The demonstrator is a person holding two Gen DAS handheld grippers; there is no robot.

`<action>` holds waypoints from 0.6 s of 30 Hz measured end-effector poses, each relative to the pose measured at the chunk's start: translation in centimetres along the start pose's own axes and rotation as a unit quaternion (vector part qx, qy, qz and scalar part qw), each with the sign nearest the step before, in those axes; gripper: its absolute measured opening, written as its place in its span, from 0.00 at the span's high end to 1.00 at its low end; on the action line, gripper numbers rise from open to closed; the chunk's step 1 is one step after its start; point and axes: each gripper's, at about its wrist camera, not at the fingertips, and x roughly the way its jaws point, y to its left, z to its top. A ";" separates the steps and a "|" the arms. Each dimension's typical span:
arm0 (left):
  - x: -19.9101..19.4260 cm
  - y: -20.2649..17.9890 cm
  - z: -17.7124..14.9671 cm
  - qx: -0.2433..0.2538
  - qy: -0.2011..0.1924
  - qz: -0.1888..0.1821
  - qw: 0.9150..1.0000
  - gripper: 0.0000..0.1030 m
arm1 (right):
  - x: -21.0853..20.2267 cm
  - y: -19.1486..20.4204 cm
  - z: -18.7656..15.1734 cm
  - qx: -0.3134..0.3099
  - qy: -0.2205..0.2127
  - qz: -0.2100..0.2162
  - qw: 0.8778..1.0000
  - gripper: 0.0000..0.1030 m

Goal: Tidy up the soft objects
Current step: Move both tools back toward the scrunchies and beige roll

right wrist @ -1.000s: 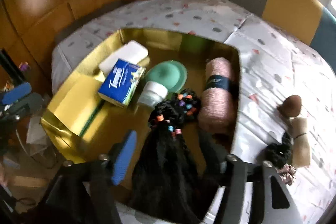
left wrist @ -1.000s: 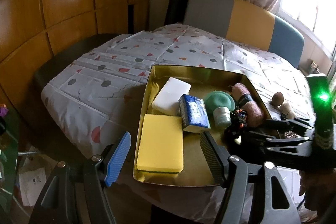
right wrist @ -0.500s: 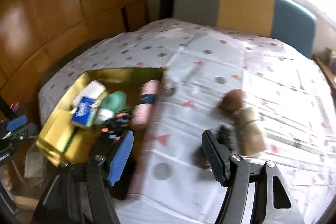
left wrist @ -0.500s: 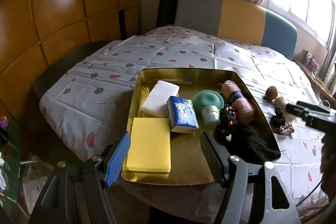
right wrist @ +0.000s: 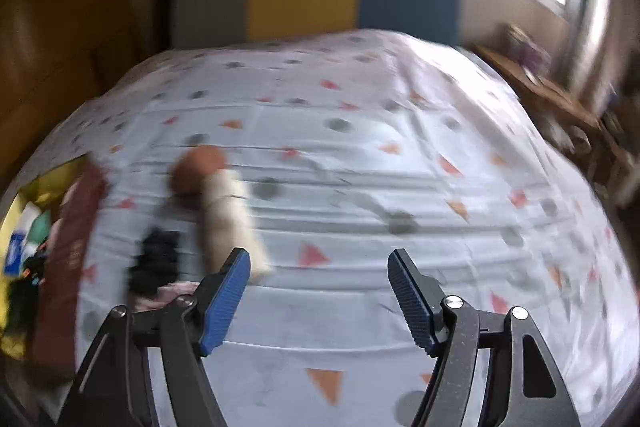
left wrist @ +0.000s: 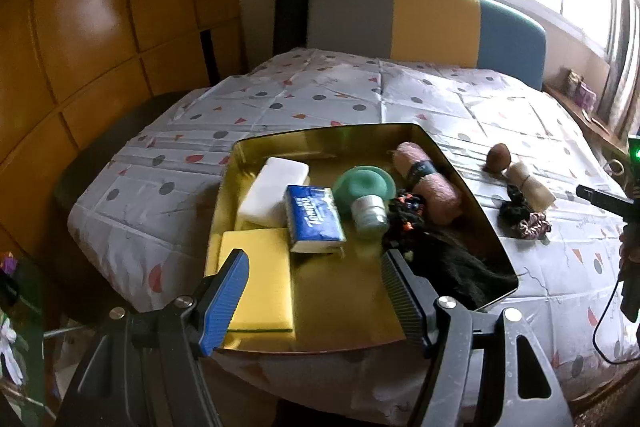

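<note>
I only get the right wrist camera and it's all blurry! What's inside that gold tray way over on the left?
Observer: The left wrist view shows the gold tray clearly. A yellow sponge lies flat in its near corner.
Operator: What's the little blue thing I see in there?
Observer: A blue tissue pack, resting against a white foam block.
Operator: And that dark blob outside the tray?
Observer: It's a black scrunchie, with a pinkish patterned scrunchie right beside it.
</note>
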 end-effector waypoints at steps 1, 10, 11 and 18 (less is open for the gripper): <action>0.0 -0.3 0.1 0.005 0.001 0.000 1.000 0.32 | 0.5 -0.9 -0.3 0.018 0.014 -0.011 1.000 0.30; 0.5 -3.7 0.6 0.034 0.008 -0.031 0.999 0.32 | 1.4 -2.7 0.4 0.059 0.030 -0.011 0.998 0.27; 0.6 -4.1 0.7 0.038 0.008 -0.035 0.999 0.32 | 1.5 -2.7 0.3 0.058 0.030 -0.012 0.998 0.27; 0.8 -6.5 1.1 0.063 0.007 -0.049 0.997 0.32 | 1.0 -2.7 0.3 0.071 0.026 -0.007 0.997 0.26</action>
